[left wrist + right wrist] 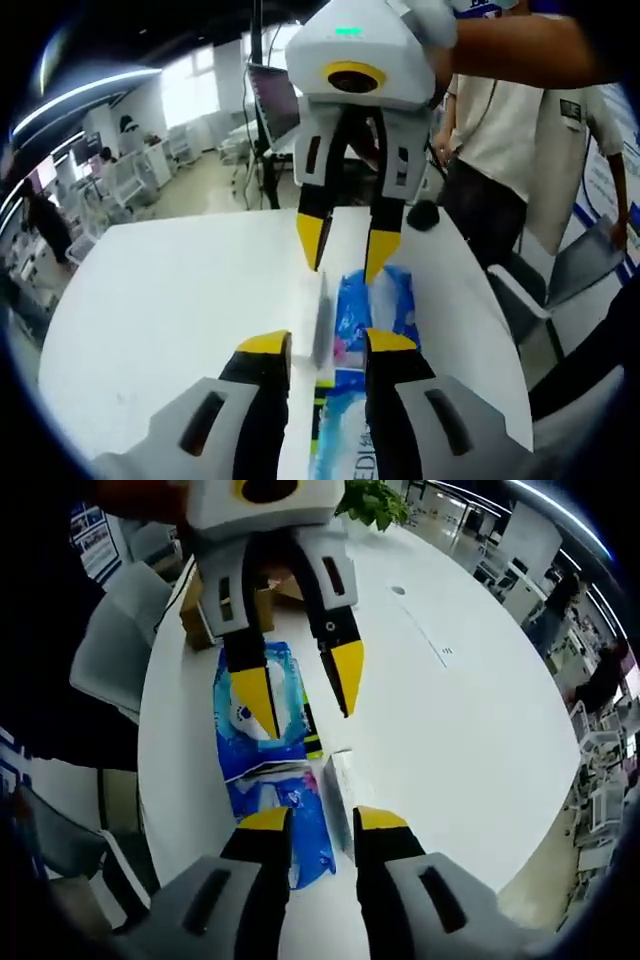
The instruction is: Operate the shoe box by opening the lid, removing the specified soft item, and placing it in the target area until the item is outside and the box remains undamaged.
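1. White round table [170, 310] carries everything, with an office of desks and screens behind it.
2. From the left gripper view, the left gripper [328, 345] reaches forward low over the table, its yellow-tipped jaws apart, astride a thin upright white lid edge [322, 320].
3. Blue soft packet [365, 310] lies just right of that edge, under the right-hand jaw.
4. Facing it, the right gripper [342, 245] points down from a person's hand [430, 20], jaws apart over the packet's far end.
5. Behind stands a person in a white shirt [500, 120].
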